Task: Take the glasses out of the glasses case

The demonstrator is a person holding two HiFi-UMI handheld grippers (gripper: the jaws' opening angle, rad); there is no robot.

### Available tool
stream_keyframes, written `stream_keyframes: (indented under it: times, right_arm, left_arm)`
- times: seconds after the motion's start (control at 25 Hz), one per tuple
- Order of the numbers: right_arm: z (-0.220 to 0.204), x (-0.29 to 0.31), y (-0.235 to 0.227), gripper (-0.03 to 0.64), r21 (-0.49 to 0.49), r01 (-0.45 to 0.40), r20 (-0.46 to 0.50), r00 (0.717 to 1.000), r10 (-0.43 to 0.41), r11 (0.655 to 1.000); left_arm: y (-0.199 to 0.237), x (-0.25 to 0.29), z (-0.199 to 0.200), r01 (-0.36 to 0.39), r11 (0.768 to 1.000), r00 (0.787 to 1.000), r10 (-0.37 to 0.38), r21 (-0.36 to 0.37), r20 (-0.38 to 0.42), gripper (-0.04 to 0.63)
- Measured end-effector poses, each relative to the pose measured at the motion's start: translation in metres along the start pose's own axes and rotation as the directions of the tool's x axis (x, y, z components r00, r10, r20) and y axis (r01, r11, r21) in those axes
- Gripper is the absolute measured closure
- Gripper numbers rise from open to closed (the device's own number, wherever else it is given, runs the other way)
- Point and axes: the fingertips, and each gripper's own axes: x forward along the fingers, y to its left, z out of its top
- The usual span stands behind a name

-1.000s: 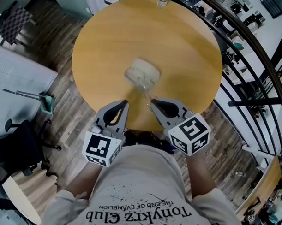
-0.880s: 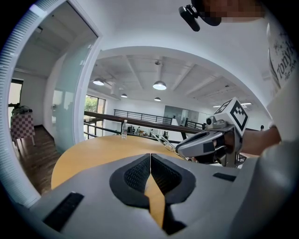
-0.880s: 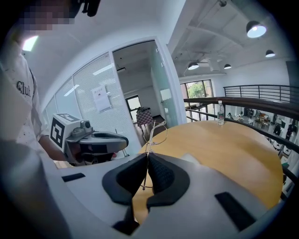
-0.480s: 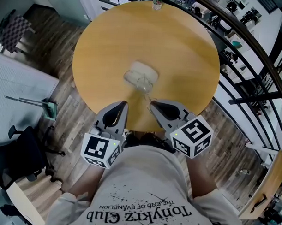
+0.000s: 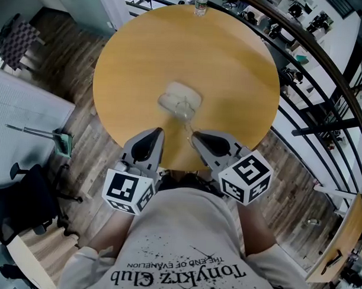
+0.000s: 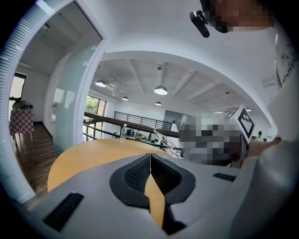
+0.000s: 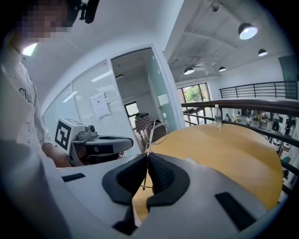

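Observation:
A pale, translucent glasses case lies open near the middle of the round wooden table. Thin wire-framed glasses hang just in front of the case, one temple arm running back into my right gripper, which is shut on it. In the right gripper view the temple is pinched between the pads and the lenses stand up beyond the tips. My left gripper sits at the table's near edge, shut with nothing in it; its jaws meet.
A water bottle stands at the table's far edge. A dark railing curves round the right side. A chair and a dustpan are on the wood floor to the left. The left gripper shows in the right gripper view.
Both grippers and the glasses hold almost the same place; only the head camera has shifted slightly.

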Motion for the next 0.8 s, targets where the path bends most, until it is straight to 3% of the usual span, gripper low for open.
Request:
stream_keyframes:
  times: [0.8]
  right_arm:
    - [0.009, 0.003, 0.0, 0.584, -0.005, -0.01, 0.006, 1.0, 0.01, 1.0]
  left_arm:
    - [0.006, 0.004, -0.002, 0.013, 1.0, 1.0, -0.013, 0.005, -0.009, 0.571]
